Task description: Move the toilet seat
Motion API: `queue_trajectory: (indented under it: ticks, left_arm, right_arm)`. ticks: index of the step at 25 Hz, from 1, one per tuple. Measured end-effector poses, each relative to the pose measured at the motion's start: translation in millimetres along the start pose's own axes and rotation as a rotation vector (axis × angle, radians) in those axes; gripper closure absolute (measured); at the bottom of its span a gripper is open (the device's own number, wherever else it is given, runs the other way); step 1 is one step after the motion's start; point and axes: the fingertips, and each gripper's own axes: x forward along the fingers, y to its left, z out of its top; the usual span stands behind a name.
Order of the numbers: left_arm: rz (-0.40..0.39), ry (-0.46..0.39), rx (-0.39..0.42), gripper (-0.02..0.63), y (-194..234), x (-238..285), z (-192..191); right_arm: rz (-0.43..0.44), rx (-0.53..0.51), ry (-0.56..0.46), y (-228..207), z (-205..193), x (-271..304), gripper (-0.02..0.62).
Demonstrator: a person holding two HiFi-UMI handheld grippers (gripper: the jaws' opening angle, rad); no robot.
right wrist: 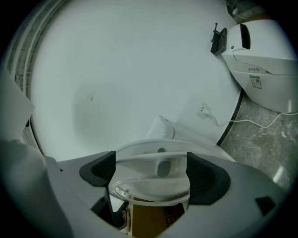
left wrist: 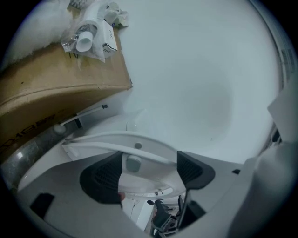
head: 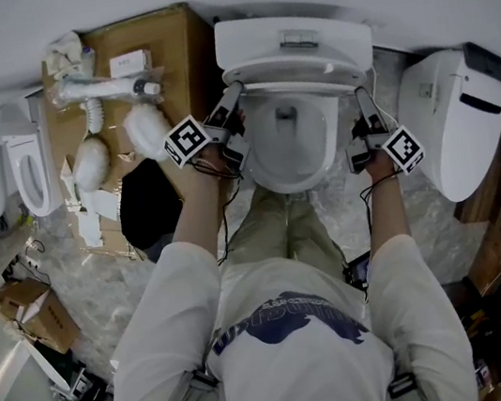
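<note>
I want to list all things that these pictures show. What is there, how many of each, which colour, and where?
toilet bowl: one, white, centre, in front of the person
toilet seat: one, white, raised over the back of the bowl, held at both sides
cardboard box: one, brown, left of the bowl, against the wall
bagged parts: several, white, on top of that box
black object: one, beside the box; I cannot tell what it is
second toilet: one, white, far left
third toilet: one, white, right
small box: one, brown, floor, lower left
left gripper: one, grey, shut on the seat's left side
right gripper: one, grey, shut on the seat's right side
</note>
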Motion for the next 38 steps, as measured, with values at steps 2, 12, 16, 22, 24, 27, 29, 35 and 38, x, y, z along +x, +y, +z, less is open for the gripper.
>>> queue_trajectory:
  ticks: [2, 12, 16, 22, 24, 27, 29, 35, 38]
  left_arm:
    - [-0.016, -0.006, 0.001, 0.256, -2.3, 4.2, 3.3]
    - [-0.004, 0.026, 0.078, 0.256, -0.8, 21.2, 13.2]
    - [-0.01, 0.037, 0.077, 0.256, -1.7, 22.2, 13.2]
    - [-0.002, 0.037, 0.123, 0.258, -1.4, 19.7, 11.8]
    - [-0.005, 0.042, 0.151, 0.258, -5.0, 17.4, 10.6]
    - [-0.014, 0.036, 0.196, 0.258, -16.5, 9.6, 9.6]
    - [-0.016, 0.031, 0.238, 0.258, -24.9, 0.9, 7.4]
    - [0.003, 0.02, 0.406, 0.258, -51.1, -39.6, -10.0]
    - [0.005, 0.015, 0.509, 0.259, -69.6, -68.0, -27.3]
  right_arm:
    - [0.004, -0.003, -0.005, 1.5, 2.8, 5.0, 0.117]
    - [-0.001, -0.003, -0.046, -0.2, 14.8, 25.7, 0.117]
    - [-0.007, -0.007, -0.047, -1.2, 14.5, 26.7, 0.117]
    - [-0.008, -0.079, -0.02, -2.4, 9.0, 22.4, 0.129]
    - [0.018, -0.111, -0.015, 4.0, 7.9, 20.7, 0.138]
    - [0.047, -0.158, -0.003, 23.6, 3.9, 15.3, 0.14]
    - [0.055, -0.226, 0.018, 34.8, -0.5, 9.2, 0.147]
    - [0.065, -0.419, 0.086, 62.5, -26.1, -28.8, 0.167]
    - [0.075, -0.422, 0.079, 73.4, -37.2, -56.9, 0.192]
